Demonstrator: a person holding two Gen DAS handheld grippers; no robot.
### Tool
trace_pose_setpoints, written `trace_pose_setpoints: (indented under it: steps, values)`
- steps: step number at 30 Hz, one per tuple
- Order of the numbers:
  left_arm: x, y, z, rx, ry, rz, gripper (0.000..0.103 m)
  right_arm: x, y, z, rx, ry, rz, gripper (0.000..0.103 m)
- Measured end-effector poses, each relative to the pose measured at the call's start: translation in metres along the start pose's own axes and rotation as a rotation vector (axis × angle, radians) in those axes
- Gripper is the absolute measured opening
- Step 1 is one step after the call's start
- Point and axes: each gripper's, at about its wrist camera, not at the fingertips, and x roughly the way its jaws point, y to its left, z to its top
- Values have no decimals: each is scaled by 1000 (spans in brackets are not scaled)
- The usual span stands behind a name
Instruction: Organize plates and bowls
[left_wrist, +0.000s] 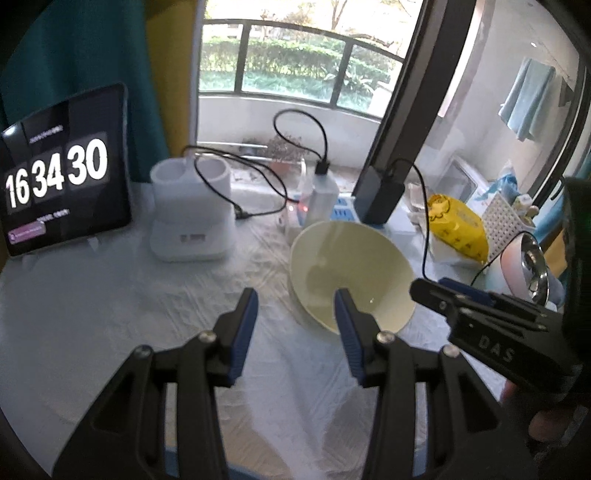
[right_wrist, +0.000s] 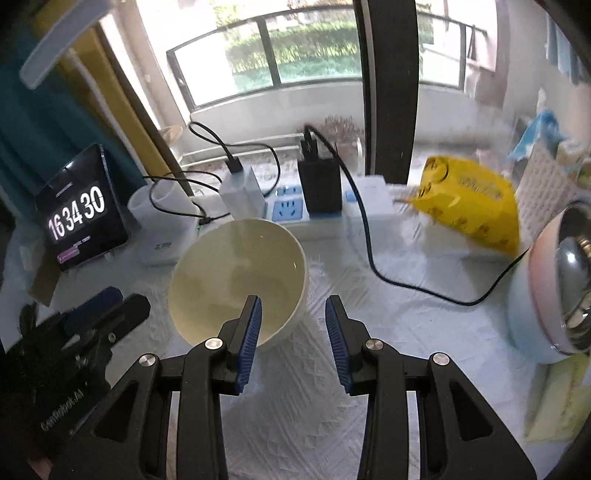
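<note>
Left tongs (left_wrist: 295, 295) and right tongs (right_wrist: 293, 302), both angled downward over the cloth-covered tabletop (left_wrist: 110, 302); each pair stands partly apart with nothing between the blue pads. The cream bowl (left_wrist: 351, 273) rests upright on the tabletop, mouth facing up; being round, it shows no long axis. In the left wrist view its rim lies just behind the right-hand finger of the left tongs; in the right wrist view it lies just behind the left-hand finger of the right tongs, so the bowl sits between the two tools. Whether either finger touches it cannot be told. Beyond the bowl: a blue power strip (right_wrist: 288, 210) with black cables, a tablet clock (left_wrist: 59, 173) far left, a yellow packet (right_wrist: 469, 206) far right.
</note>
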Motion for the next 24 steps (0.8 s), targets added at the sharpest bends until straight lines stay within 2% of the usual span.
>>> trace_pose_setpoints:
  steps: [5, 11, 14, 16, 24]
  values:
    - [21, -4, -5, 8, 46, 25, 44, 20, -7, 0, 28, 57, 10, 38]
    - [32, -6, -5, 19, 53, 51, 44, 32, -4, -1, 4, 82, 17, 36]
    - [34, -8, -7, 25, 57, 42, 44, 36, -4, 1, 0, 84, 22, 32]
    - [35, -8, -8, 27, 58, 39, 44, 36, -1, 0, -21, 78, 15, 24]
    - [45, -14, -14, 48, 82, 44, 41, 36, 14, -2, -136, 54, -19, 19]
